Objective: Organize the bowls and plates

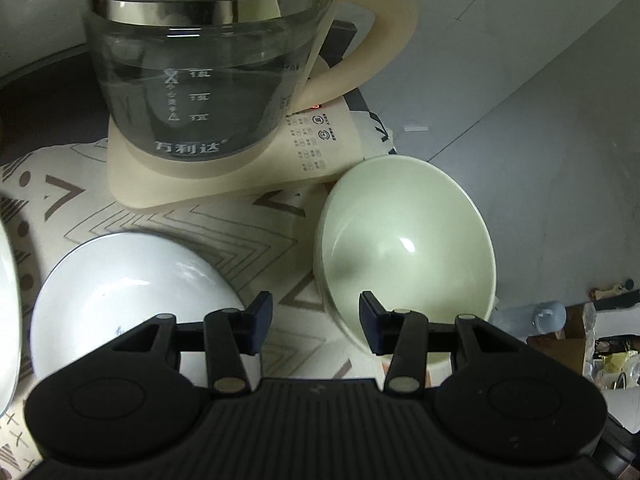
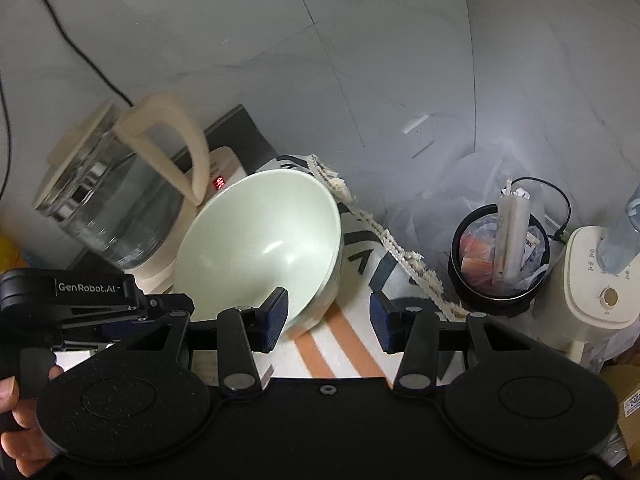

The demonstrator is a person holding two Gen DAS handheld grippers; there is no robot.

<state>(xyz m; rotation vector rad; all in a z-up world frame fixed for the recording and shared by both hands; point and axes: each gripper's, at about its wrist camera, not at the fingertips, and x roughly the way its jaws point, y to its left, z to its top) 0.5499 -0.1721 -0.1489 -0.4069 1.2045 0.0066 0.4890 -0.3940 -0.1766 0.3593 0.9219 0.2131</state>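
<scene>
On the patterned cloth (image 1: 224, 224) beside the glass kettle (image 1: 200, 80), the green bowl (image 1: 404, 248) sits near the table's edge, with a white bowl (image 1: 132, 292) just to its left and the rim of another white dish (image 1: 8, 300) at the far left of that view. Both tongs stand parted and grip nothing: the left gripper (image 1: 316, 322) hangs over the cloth between the two bowls, and the right gripper (image 2: 328, 318) hovers at the green bowl's (image 2: 260, 240) near right rim, one pad in front of the rim and the other over the orange-striped cloth (image 2: 340, 344). The step in hand looks like a pickup of the green bowl for stacking. To do it well, one pad should go inside the wall and one outside, closing squarely on the rim; the glazed wall is probably slippery, so a deep bite helps. Lift straight up, clear of the kettle's base (image 2: 160, 272), and mind the table edge on the right
</scene>
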